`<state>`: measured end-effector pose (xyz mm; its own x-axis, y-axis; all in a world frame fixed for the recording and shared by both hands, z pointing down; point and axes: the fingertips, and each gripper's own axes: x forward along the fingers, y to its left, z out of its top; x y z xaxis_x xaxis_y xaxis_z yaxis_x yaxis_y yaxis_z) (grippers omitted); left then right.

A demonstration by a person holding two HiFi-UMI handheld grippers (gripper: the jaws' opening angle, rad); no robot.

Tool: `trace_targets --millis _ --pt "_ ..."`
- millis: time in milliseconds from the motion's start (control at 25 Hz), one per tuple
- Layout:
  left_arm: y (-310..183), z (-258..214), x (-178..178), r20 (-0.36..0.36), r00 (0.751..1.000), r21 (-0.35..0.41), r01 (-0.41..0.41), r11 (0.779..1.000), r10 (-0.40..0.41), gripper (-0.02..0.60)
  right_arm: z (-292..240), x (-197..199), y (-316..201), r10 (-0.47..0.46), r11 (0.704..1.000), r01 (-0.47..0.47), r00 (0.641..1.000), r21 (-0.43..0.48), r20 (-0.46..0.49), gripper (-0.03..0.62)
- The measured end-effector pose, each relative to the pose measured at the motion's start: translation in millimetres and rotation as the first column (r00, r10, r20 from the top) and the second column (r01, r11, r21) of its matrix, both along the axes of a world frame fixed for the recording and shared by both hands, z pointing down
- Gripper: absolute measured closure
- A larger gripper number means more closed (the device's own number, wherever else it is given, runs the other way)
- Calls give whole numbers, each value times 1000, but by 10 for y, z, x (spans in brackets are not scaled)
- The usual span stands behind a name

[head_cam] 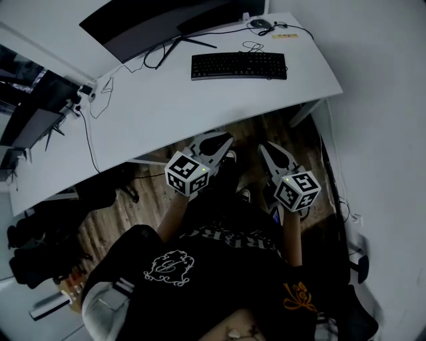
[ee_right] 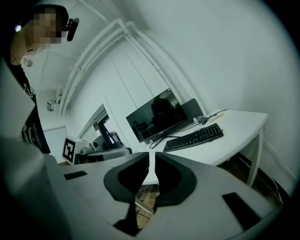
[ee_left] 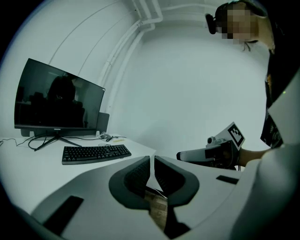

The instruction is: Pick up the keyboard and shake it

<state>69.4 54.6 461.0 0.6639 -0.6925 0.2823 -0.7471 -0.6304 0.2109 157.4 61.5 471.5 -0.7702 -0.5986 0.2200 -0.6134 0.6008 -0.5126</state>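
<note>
Holding the left gripper (head_cam: 221,139) and the right gripper (head_cam: 265,148) side by side, low and close to the body, over the wooden floor (head_cam: 156,193) and short of the desk (head_cam: 166,113) edge. Pointing both toward the desk. Showing both pairs of fingers closed together with nothing between them, as in each gripper view. Reading this as a ready stance ahead of the reach, with the pickup not yet begun.

Locating the keyboard (head_cam: 238,66) flat on the far part of the desk, well apart from both grippers, just in front of the monitor (head_cam: 166,20) stand. Judging this as an ordinary typing position, leaving both short ends free for a two-sided grasp. Needing the jaws opened first.

Noting a mouse (head_cam: 259,24) beyond the keyboard's right end and thin cables (head_cam: 100,93) trailing over the white top toward its left edge. Expecting the keyboard's cord to limit lift and shake. Noting plain white walls and pale ceiling pipes around the desk.
</note>
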Motion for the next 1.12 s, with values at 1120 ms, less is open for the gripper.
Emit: trace_targets --millis 1120 --pt "906 -144 -1333 4 1000 22 -26 999 26 537 -219 -1383 679 4 1000 -3 999 22 -47 574"
